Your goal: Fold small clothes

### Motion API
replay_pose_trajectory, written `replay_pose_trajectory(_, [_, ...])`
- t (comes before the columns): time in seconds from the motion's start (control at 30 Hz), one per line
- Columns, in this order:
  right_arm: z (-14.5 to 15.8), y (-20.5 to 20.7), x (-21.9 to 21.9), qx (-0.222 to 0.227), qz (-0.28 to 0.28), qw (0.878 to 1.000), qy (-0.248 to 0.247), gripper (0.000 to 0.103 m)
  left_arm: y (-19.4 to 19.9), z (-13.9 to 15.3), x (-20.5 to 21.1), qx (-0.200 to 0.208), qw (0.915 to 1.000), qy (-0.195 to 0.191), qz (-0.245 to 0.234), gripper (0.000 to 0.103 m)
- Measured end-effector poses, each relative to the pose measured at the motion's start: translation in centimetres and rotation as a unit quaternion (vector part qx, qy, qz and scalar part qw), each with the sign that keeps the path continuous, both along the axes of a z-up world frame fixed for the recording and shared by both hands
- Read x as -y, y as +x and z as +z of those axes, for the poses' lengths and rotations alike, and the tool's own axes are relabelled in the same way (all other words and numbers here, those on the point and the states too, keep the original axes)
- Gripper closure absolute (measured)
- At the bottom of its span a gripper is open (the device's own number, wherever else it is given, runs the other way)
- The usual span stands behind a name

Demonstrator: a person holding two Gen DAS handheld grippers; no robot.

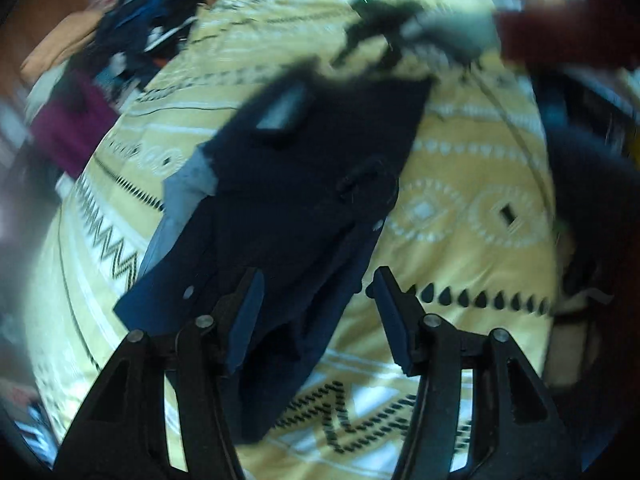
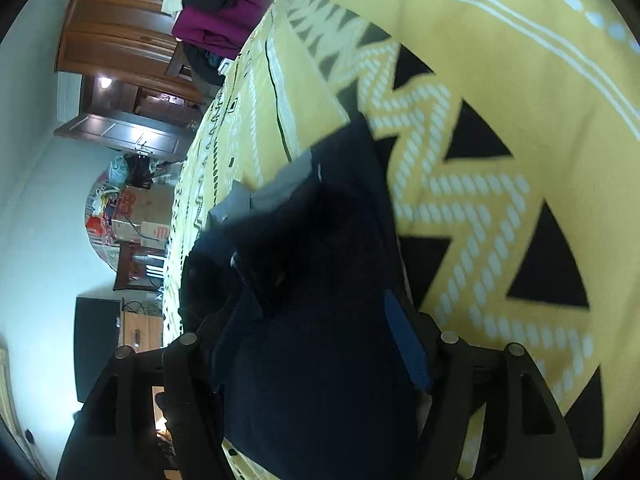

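Observation:
A small navy garment (image 1: 296, 184) with grey pocket lining lies lengthwise on the yellow patterned bedspread (image 1: 472, 208). My left gripper (image 1: 316, 300) is open, its fingers apart over the garment's near end. In the left wrist view my right gripper (image 1: 372, 44) is blurred at the garment's far end. In the right wrist view the navy garment (image 2: 320, 320) fills the space between my right gripper's (image 2: 320, 320) fingers; the blue right pad (image 2: 404, 344) shows beside the cloth, the left pad is hidden.
A pile of clothes (image 1: 132, 52), purple and dark, lies at the bed's far left; it also shows in the right wrist view (image 2: 216, 12). A wooden wardrobe (image 2: 116, 28), boxes and furniture stand beyond the bed edge. A person's red sleeve (image 1: 568, 28) is at the upper right.

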State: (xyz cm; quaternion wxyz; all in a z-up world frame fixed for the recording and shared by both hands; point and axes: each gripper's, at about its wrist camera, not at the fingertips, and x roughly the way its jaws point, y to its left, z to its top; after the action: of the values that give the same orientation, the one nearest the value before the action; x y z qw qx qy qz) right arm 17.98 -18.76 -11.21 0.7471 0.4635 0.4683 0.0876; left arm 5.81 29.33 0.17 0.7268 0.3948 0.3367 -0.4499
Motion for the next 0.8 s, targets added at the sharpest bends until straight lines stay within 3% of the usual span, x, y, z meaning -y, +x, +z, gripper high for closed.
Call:
replay_pose_trajectory(0.07, [-0.1,-0.3,-0.1,0.002,-0.002,1.0,0.002,0.03,0.3,-0.7,1.1,0.014,0.9998,0.012,-0.013,0.047])
replay_pose_trajectory(0.27, [0.9,-0.5,-0.9,0.007,0.032,0.999,-0.032,0.027,1.4,-2.2,3.1,0.004,0.9995,0.017,-0.026,0.047])
replay_pose_trajectory(0.3, [1.1,-0.5,-1.1,0.008,0.038,0.998,-0.039,0.027,1.9,-2.4,3.3,-0.008,0.9997,0.016,-0.019,0.049])
replay_pose_trajectory(0.33, [1.2,-0.3,-1.3,0.009,0.044,0.998,-0.047,0.027,2.5,-2.7,3.5,-0.023,0.9996,0.016,-0.009,0.061])
replay_pose_trajectory(0.43, [2.0,-0.2,-1.9,0.018,0.057,0.996,-0.068,0.027,4.5,-1.3,2.8,-0.064,0.9967,-0.039,0.03,0.082])
replay_pose_trajectory(0.5, [2.6,-0.1,-2.1,0.024,0.064,0.995,-0.078,0.027,7.0,1.0,1.1,-0.081,0.9887,-0.103,0.072,0.083])
replay_pose_trajectory(0.6, [3.5,0.2,-2.6,0.036,0.082,0.991,-0.096,0.026,12.6,3.9,-3.3,-0.092,0.9642,-0.192,0.158,0.084])
replay_pose_trajectory(0.67, [3.9,0.5,-3.0,0.04,0.094,0.989,-0.11,0.026,16.8,3.6,-6.9,-0.102,0.9391,-0.227,0.237,0.082])
replay_pose_trajectory(0.73, [4.0,0.8,-3.4,0.04,0.105,0.986,-0.122,0.027,21.7,0.0,-11.1,-0.177,0.9007,-0.232,0.322,0.08])
replay_pose_trajectory(0.8, [4.2,1.1,-3.7,0.04,0.111,0.984,-0.131,0.026,24.1,-4.7,-13.7,-0.214,0.8759,-0.209,0.379,0.079])
